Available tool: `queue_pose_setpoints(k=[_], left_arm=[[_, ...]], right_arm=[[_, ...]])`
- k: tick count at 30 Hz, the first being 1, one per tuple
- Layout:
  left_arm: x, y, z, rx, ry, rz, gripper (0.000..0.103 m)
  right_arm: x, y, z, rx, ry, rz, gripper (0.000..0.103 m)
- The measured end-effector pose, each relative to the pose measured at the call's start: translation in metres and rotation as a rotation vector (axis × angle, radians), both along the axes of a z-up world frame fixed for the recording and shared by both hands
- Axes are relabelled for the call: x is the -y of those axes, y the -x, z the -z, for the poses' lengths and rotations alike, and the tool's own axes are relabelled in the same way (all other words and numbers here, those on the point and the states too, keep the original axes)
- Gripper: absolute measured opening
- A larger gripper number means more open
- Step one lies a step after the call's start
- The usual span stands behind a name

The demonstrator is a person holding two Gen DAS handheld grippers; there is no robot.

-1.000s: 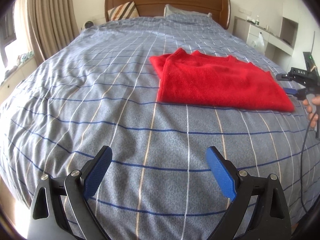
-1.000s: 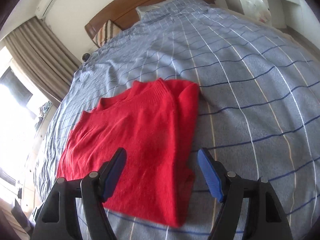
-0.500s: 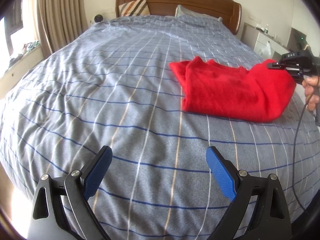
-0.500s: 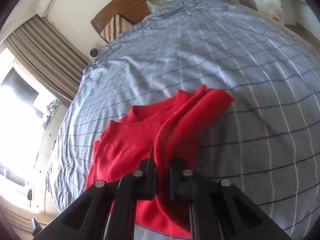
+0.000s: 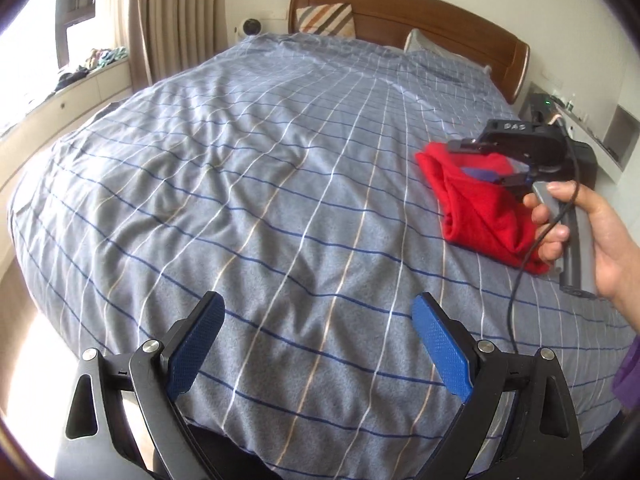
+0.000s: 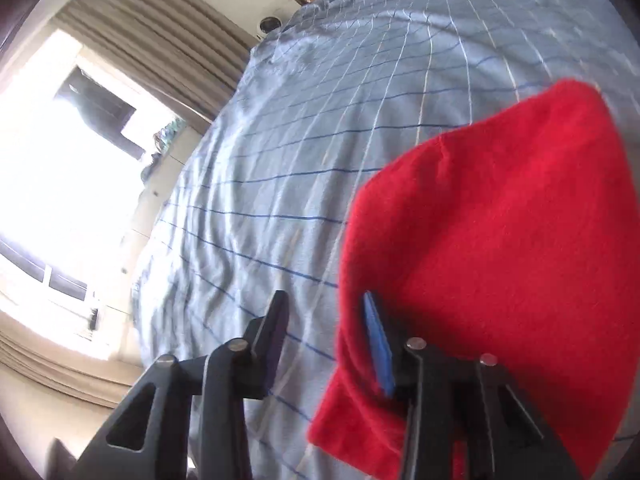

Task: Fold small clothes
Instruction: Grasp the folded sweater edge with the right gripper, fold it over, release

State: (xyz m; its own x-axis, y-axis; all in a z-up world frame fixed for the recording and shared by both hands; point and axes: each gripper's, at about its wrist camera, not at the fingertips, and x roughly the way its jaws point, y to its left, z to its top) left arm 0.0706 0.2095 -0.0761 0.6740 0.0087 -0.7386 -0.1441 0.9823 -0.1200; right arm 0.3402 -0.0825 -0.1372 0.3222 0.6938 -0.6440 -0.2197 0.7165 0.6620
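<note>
A red sweater [image 5: 480, 212] lies folded over itself on the right side of the bed; in the right wrist view it [image 6: 500, 248] fills the right half. My right gripper [image 6: 326, 336] has its jaws parted, with the sweater's edge draped over the right finger [image 6: 378, 346] and nothing pinched between the pads. In the left wrist view the right gripper [image 5: 492, 160] sits on top of the sweater, held by a hand. My left gripper [image 5: 316, 344] is open and empty above the bed's near edge, well left of the sweater.
The bed has a grey-blue checked duvet [image 5: 260, 184], a wooden headboard [image 5: 420, 12] and a striped pillow [image 5: 326, 20]. Curtains [image 5: 176, 20] and a window ledge stand on the left. A white shelf unit [image 5: 592, 132] is at the right. A cable [image 5: 528, 248] hangs from the right gripper.
My right gripper carried the sweater's edge over onto the rest, making a fold, then opened its jaws. The left gripper swung left, staying open.
</note>
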Motion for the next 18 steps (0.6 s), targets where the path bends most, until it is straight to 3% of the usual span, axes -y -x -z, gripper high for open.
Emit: queue_pose_setpoints(k=[3, 5, 9, 12, 15, 18], left_arm=[[-0.007, -0.001, 0.004, -0.002, 0.014, -0.012, 0.096], [-0.008, -0.002, 0.007, -0.004, 0.025, -0.01, 0.096], [-0.003, -0.005, 0.013, -0.018, 0.043, 0.002, 0.096], [0.006, -0.004, 0.015, -0.027, 0.051, 0.019, 0.096], [0.016, -0.002, 0.012, -0.028, 0.038, 0.042, 0.096], [0.023, -0.002, 0.011, -0.041, 0.014, 0.064, 0.096]], right_arm=[[0.029, 0.012, -0.012, -0.003, -0.196, -0.003, 0.053], [0.048, 0.024, -0.028, 0.051, -0.193, -0.015, 0.053], [0.079, 0.044, -0.041, 0.157, 0.008, 0.016, 0.053], [0.076, 0.049, -0.019, 0.125, 0.093, -0.006, 0.043], [0.038, 0.066, 0.001, 0.187, 0.158, -0.107, 0.039], [-0.014, 0.094, 0.025, 0.271, 0.319, -0.265, 0.034]])
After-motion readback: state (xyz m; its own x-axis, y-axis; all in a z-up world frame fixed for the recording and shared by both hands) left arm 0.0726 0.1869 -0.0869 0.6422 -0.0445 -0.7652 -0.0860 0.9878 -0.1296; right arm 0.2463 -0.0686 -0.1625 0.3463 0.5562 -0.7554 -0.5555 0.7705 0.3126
